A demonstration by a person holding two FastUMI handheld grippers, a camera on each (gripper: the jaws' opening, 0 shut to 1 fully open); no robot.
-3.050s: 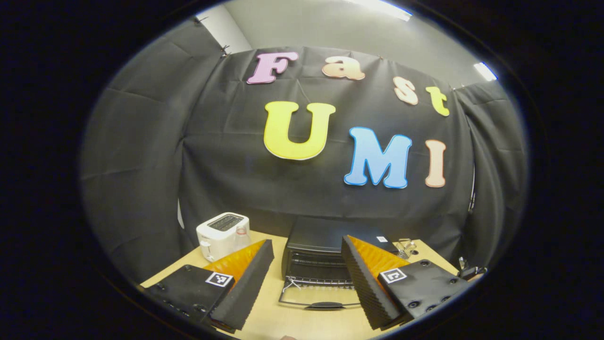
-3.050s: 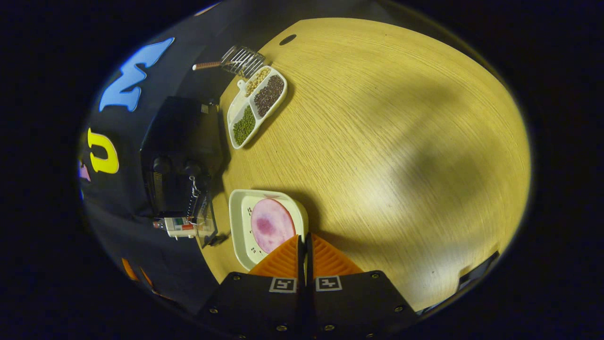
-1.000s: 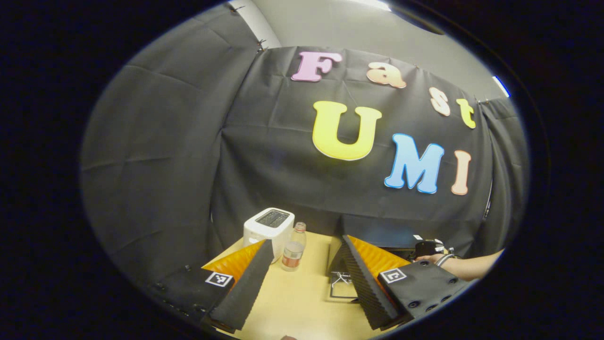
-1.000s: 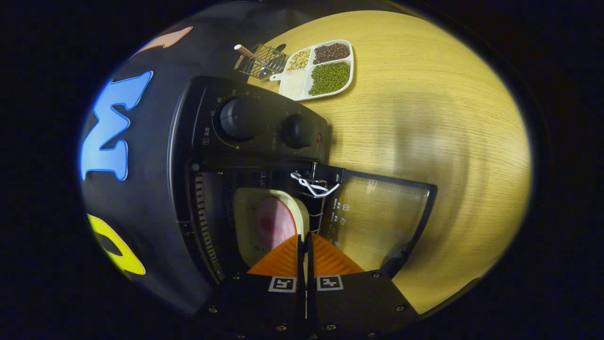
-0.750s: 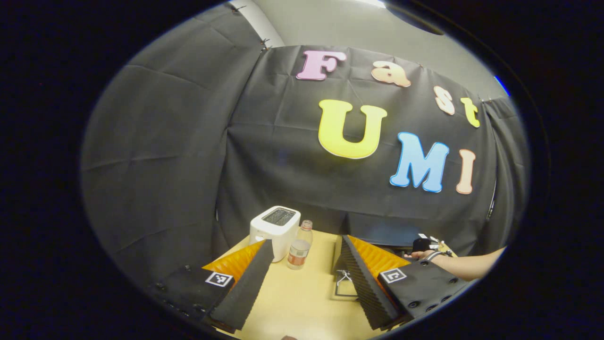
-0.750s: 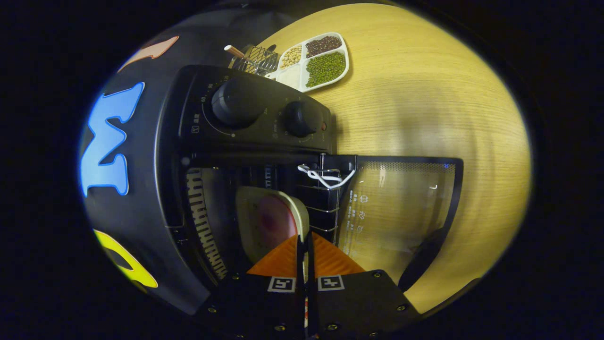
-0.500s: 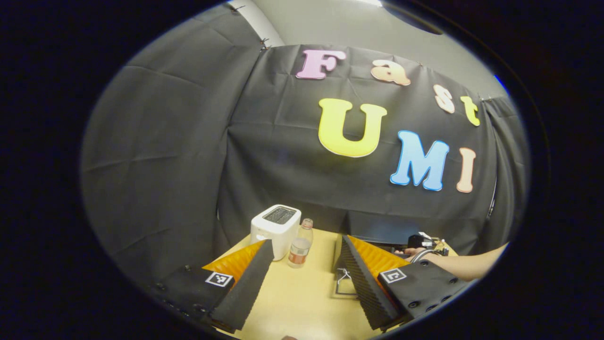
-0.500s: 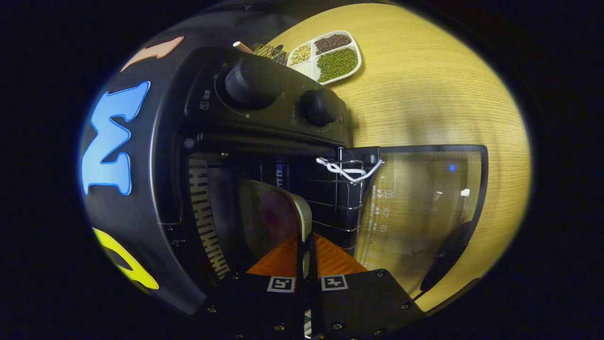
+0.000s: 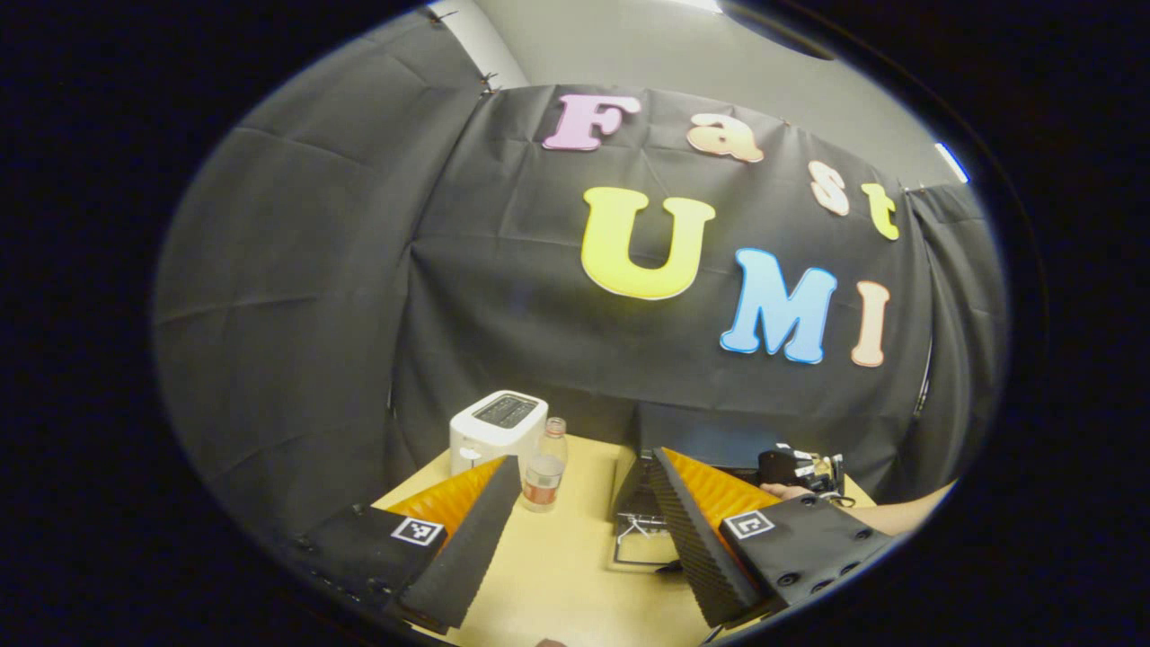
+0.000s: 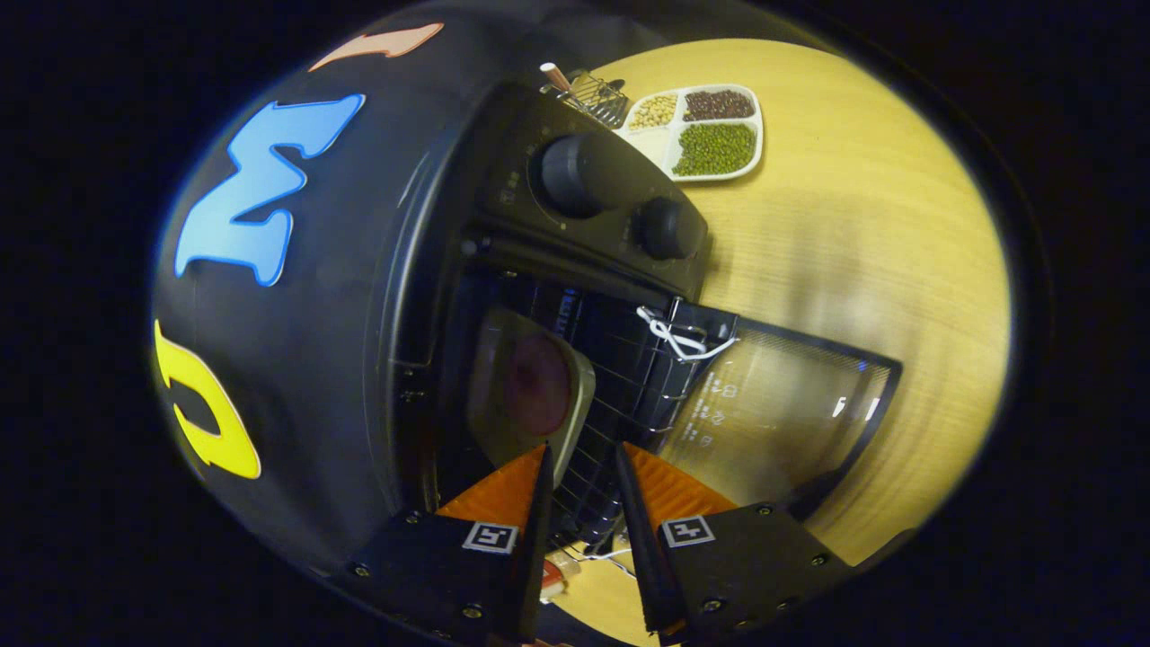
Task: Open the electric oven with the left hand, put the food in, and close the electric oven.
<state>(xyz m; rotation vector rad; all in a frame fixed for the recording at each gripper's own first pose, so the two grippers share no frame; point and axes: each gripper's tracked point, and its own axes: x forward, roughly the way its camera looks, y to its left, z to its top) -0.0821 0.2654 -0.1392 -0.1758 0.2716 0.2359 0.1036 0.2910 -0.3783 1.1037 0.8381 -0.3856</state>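
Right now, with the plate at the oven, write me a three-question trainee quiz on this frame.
1. True or false: the oven door is open.
2. Where is the plate of food? A) on the table B) inside the oven C) on the toaster
3. Fill in: the right gripper fingers are ____ of the plate.

Key: 1 true. 2 B; it sits on the rack. 3 clear; the jaws are parted, the plate rim lying beside one finger.

Hovered over the table point(image 9: 566, 575), left gripper point(image 9: 584, 521) spread wide; toaster point(image 9: 497, 427), bottle point(image 9: 542, 467) and open oven point(image 9: 642, 503) ahead.
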